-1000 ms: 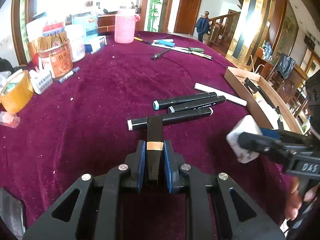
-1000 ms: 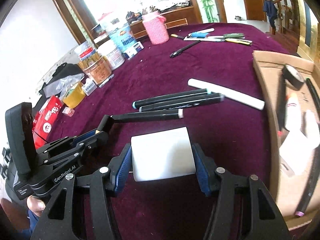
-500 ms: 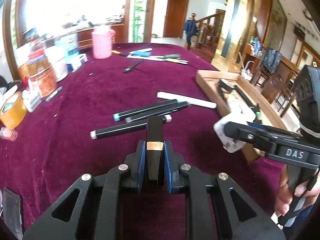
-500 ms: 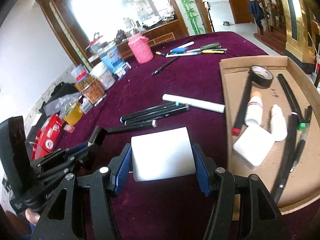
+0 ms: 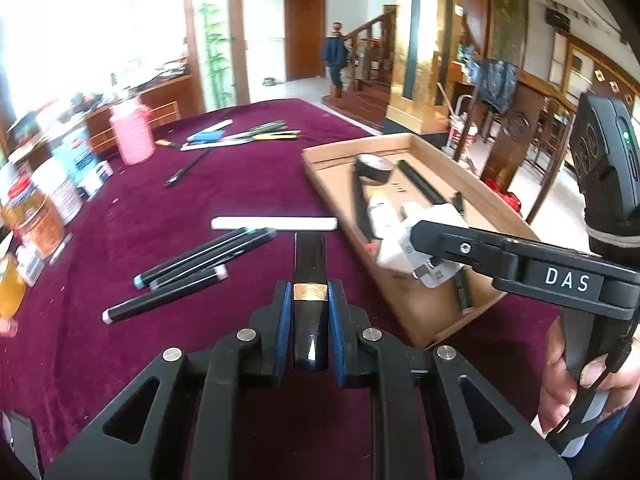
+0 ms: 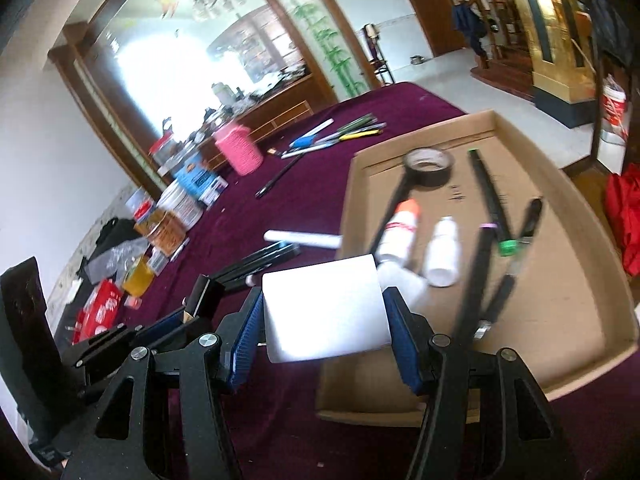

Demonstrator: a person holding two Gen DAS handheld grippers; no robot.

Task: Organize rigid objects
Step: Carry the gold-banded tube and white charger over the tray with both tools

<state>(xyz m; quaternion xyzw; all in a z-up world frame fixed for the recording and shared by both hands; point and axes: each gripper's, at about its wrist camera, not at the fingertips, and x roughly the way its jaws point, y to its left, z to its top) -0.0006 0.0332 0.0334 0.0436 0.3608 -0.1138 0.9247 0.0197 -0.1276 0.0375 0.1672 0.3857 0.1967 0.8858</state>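
Note:
My left gripper (image 5: 310, 304) is shut on a black stick with a gold band (image 5: 309, 258), held above the purple cloth just left of the cardboard tray (image 5: 404, 312). My right gripper (image 6: 325, 309) is shut on a white plug block (image 6: 326, 314). That block (image 5: 416, 236) hangs over the tray's near left corner, metal prongs underneath. The tray (image 6: 560, 300) holds a black tape roll (image 6: 428, 164), two white bottles (image 6: 442, 252) and several black pens. Three black markers (image 5: 200, 260) and a white stick (image 5: 274, 223) lie on the cloth.
A pink cup (image 5: 132, 136), jars and tins (image 5: 36, 216) and a row of pens (image 5: 240, 138) stand along the table's far and left sides. A hand (image 5: 580, 376) grips the right gripper's handle. A person stands by the far stairs.
Both grippers have swung right with their loads still held. The white block has gone from above the cloth to over the tray's corner; the markers have slid left in view.

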